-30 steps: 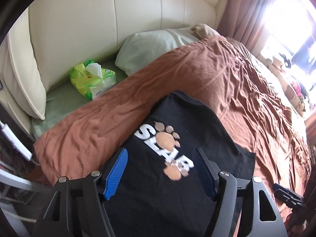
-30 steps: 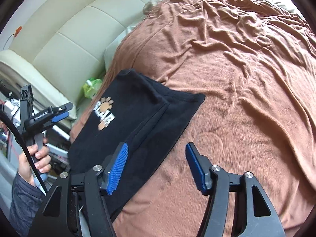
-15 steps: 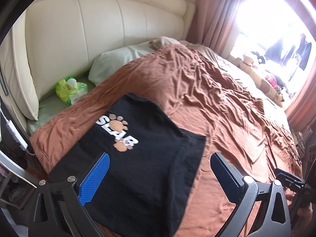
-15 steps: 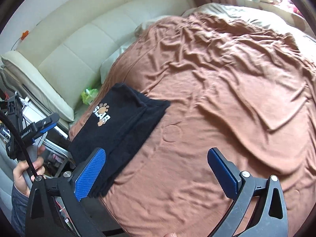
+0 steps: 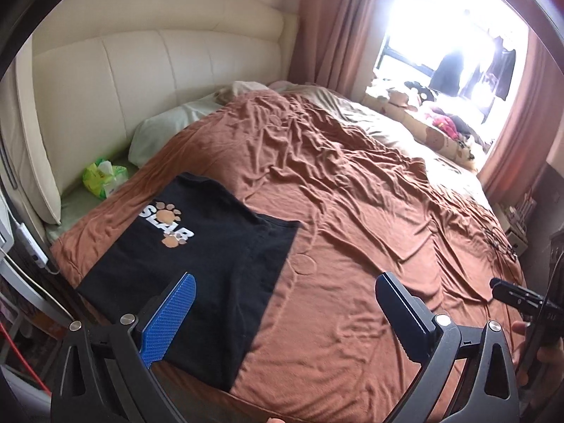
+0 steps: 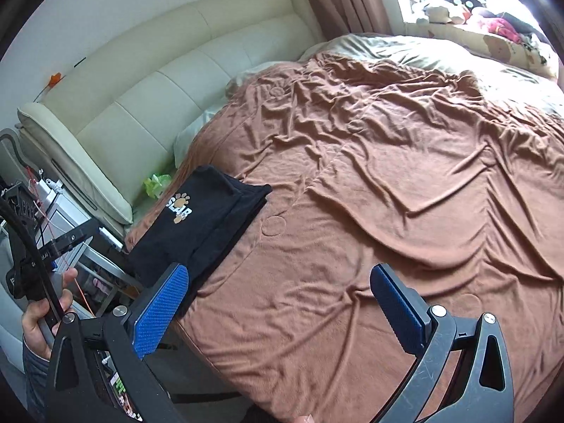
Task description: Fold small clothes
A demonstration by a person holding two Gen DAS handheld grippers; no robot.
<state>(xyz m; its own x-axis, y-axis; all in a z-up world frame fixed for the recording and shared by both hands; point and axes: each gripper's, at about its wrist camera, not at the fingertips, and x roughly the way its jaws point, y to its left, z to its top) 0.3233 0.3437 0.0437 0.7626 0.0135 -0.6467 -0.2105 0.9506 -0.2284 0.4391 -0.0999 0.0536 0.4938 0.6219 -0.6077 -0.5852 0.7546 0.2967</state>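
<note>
Folded black shirt (image 5: 197, 257) lay flat at 9 o'clock on the brown bedspread (image 5: 352, 211), its near edge hidden behind the left hand-held gripper (image 5: 282, 317), whose fingers stood wide apart and empty. The print read "SLAB" between paw marks. The right hand-held gripper (image 6: 278, 310) was likewise spread, empty. The label on the green wipes pack (image 5: 102, 176) at 10 o'clock was illegible.
</note>
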